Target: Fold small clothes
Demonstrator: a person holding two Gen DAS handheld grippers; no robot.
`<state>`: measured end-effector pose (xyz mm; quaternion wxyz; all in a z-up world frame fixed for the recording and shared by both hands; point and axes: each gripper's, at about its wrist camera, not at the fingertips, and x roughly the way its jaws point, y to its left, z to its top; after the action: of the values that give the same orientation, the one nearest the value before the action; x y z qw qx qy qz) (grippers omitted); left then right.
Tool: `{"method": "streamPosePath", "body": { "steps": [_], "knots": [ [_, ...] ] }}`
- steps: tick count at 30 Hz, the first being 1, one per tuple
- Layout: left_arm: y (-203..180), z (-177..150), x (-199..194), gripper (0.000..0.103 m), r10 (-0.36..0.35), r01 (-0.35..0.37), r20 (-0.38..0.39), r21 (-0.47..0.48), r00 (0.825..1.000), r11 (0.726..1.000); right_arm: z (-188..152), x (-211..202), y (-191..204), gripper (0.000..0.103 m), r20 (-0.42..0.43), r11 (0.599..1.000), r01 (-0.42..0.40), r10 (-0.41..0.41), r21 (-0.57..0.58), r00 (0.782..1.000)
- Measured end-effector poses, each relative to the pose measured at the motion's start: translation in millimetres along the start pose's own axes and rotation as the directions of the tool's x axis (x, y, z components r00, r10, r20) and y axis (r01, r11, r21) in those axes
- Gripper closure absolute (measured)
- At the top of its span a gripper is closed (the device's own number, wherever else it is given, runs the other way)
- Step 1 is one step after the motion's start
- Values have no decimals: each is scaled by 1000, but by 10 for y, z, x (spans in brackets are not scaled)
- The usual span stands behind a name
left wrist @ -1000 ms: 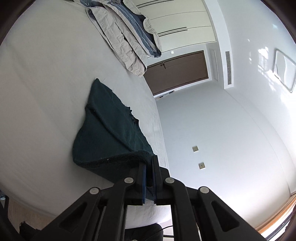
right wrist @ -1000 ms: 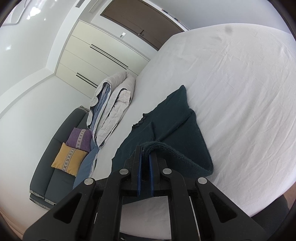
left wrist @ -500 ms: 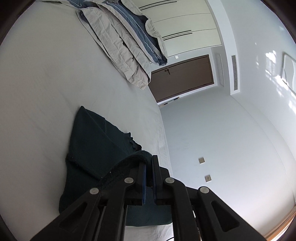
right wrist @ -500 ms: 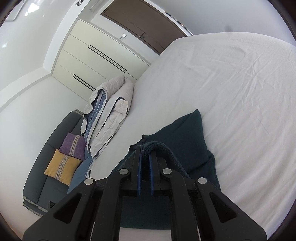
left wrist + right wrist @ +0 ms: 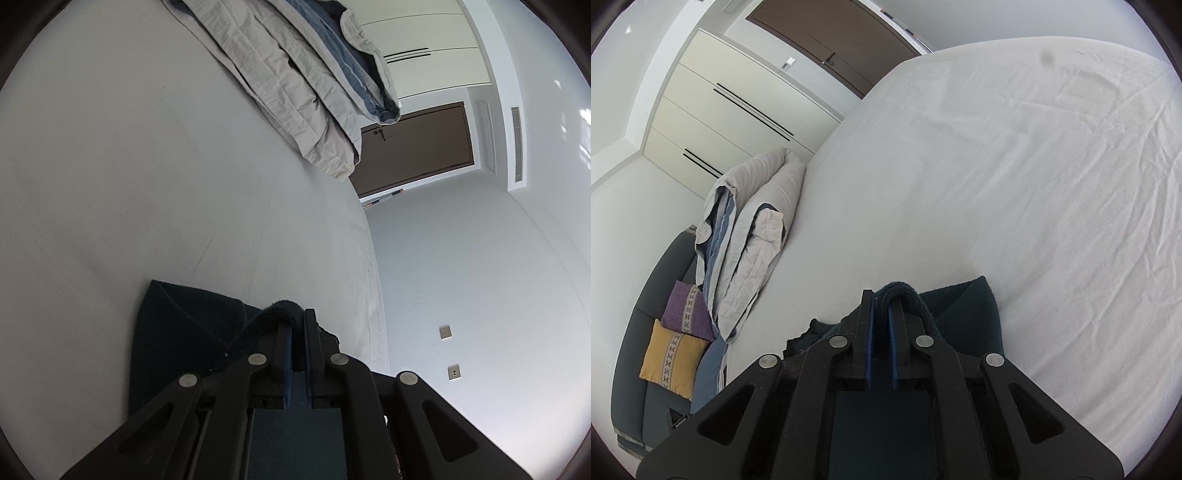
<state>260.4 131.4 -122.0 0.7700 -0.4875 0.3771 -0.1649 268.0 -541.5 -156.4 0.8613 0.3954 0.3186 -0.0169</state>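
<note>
One dark teal garment [image 5: 184, 332], nubby knit w/ a thick rolled hem, lies doubled over on the bed [image 5: 129, 166], whose white sheet is smooth on that side and finely creased further over. Left gripper [image 5: 297, 325]: black plastic w/ blue pads, jaws nearly together, pinching a fold of the hem that bulges up over the tips. Beyond the garment, at the bed's far edge, one quilted duvet [image 5: 295, 81], beige w/ blue stripes, is piled in loose folds. Right gripper [image 5: 881, 310]: same build, jaws clamped narrow on another bunched bit of hem draping over one finger; the rest of the garment [image 5: 967, 317] spreads flat on the bed [image 5: 1034, 184] just beside it. Off the bed, 2 cushions [image 5: 674, 354], one purple, one mustard, sit on a grey sofa [image 5: 635, 376].
</note>
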Motion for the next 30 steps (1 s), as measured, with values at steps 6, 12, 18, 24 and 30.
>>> {"method": "streamPosePath", "body": {
  "steps": [6,12,18,24,30],
  "knots": [
    [282,58,189,75,57,-59,-29,-61,998,996,64,687,-131,92,-137,996,83,-87,-30,987],
    [223,50,-46,44,45,-45,8,-51,999,998,85,552,-66,35,-47,989,115,-120,-95,992],
    [-45,-336,-390,44,89,-90,11,129,996,987,-14,134,123,34,-50,970,134,-147,-202,988],
    [-68,-894,-493,45,212,-197,-16,309,977,930,-471,-376,186,36,-33,932,178,-198,-317,980],
    [132,-1188,-565,53,286,-263,-12,357,958,896,-1025,-836,-53,43,-34,882,214,-251,-420,967]
  ]
}}
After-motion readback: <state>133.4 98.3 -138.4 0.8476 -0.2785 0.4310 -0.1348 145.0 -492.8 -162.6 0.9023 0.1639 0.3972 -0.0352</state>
